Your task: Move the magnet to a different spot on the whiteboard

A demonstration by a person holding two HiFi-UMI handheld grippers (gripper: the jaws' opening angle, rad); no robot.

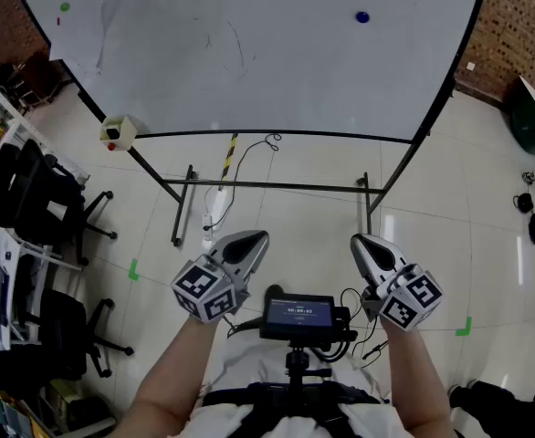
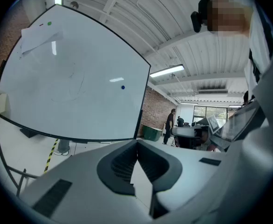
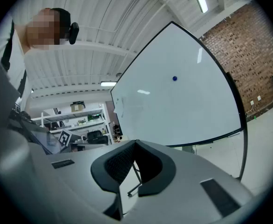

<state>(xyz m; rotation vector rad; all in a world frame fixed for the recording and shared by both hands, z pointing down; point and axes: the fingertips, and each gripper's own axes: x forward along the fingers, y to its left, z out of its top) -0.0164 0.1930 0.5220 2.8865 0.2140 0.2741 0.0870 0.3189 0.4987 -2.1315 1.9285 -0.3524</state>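
Note:
A small blue round magnet (image 1: 362, 15) sticks to the upper right of the whiteboard (image 1: 249, 53); it also shows as the blue magnet (image 2: 123, 87) in the left gripper view and the magnet (image 3: 174, 78) in the right gripper view. Both grippers are held low in front of the person, well short of the board. My left gripper (image 1: 257, 239) is shut, its tips meeting with nothing between them. My right gripper (image 1: 358, 242) is shut and empty too. In both gripper views the jaws touch at the tip.
A green magnet (image 1: 64, 7) and a paper sheet (image 1: 89, 26) sit on the board's upper left. An eraser box (image 1: 118, 132) hangs at the lower left corner. The stand's legs (image 1: 187, 203), office chairs (image 1: 39, 199) and shelves stand left. A small screen (image 1: 298, 315) is mounted between the grippers.

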